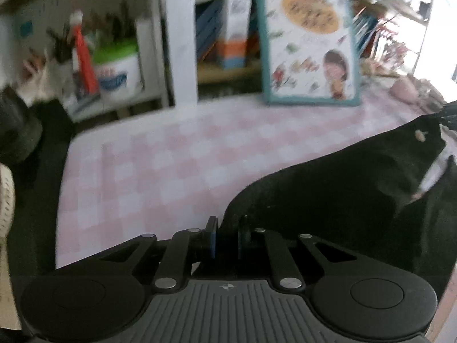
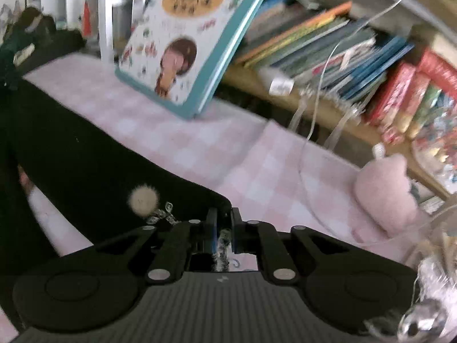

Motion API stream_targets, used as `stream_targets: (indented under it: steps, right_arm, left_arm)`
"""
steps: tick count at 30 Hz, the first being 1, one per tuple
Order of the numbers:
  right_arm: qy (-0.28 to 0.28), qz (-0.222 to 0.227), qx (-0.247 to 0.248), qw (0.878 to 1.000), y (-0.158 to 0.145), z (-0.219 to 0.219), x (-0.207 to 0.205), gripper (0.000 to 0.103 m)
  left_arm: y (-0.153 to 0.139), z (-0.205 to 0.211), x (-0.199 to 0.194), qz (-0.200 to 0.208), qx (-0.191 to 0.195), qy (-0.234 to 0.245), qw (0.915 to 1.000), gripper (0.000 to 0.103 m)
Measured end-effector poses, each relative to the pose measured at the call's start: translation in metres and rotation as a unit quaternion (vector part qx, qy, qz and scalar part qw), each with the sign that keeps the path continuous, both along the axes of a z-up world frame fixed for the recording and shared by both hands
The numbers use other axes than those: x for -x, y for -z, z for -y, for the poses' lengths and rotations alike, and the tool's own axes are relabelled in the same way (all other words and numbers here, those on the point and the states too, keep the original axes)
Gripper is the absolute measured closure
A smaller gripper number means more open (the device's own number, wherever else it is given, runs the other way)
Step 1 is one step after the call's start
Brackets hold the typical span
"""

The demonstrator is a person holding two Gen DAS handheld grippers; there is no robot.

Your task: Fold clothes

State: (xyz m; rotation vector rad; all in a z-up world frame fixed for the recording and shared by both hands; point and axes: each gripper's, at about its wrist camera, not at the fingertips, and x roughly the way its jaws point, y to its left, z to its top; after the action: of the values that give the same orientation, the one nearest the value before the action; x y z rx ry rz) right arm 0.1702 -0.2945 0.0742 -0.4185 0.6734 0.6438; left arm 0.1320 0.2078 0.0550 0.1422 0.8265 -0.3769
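1. Left gripper (image 1: pixel 227 233): jaws drawn nearly together on the near corner of the black garment (image 1: pixel 357 188). Both pads should sit fully over the hem so that the corner cannot slide out when raised.
2. Right gripper (image 2: pixel 224 228): jaws likewise pressed together, pinching the garment's opposite corner, where a beaded trim (image 2: pixel 221 245) hangs between the pads. It would be better to grip cloth than beads, which may slip.
3. Black garment: stretched between the two grippers across the pink checked tablecloth (image 1: pixel 160 165), its pale pom-pom (image 2: pixel 142 200) close to the right-hand grip. The held edge appears slightly lifted, though blur leaves this uncertain. The two corners should be carried at equal height and pace, keeping the edge taut so that the fold lands straight.
4. Pink plush toy (image 2: pixel 385 188): beside the right gripper; the fold should travel clear of it.
5. Picture book (image 1: pixel 310 37): propped at the table's far edge, limiting forward reach.
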Motion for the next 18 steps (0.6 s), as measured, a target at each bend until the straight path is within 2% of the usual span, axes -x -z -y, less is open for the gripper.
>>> stream_targets:
  steps: [6,10,14,18]
  right_arm:
    - [0.014,0.090,-0.028,0.995,-0.037,0.026,0.051,0.094]
    - [0.022,0.132,-0.041,0.990,-0.046,0.042,0.097,0.094]
    - [0.004,0.147,-0.015,0.989,-0.034,0.053,0.153,0.093]
    - [0.001,0.123,0.020,0.992,-0.011,0.065,0.196,0.092]
  left_arm:
    - [-0.036,0.012,0.060,0.071,-0.001,0.021,0.9972,0.092]
    - [-0.046,0.019,0.107,0.114,-0.005,0.022,0.9932,0.091]
    - [-0.036,0.022,0.150,0.131,-0.008,0.015,0.9913,0.089]
    - [-0.017,0.023,0.192,0.133,-0.003,0.002,0.9911,0.084]
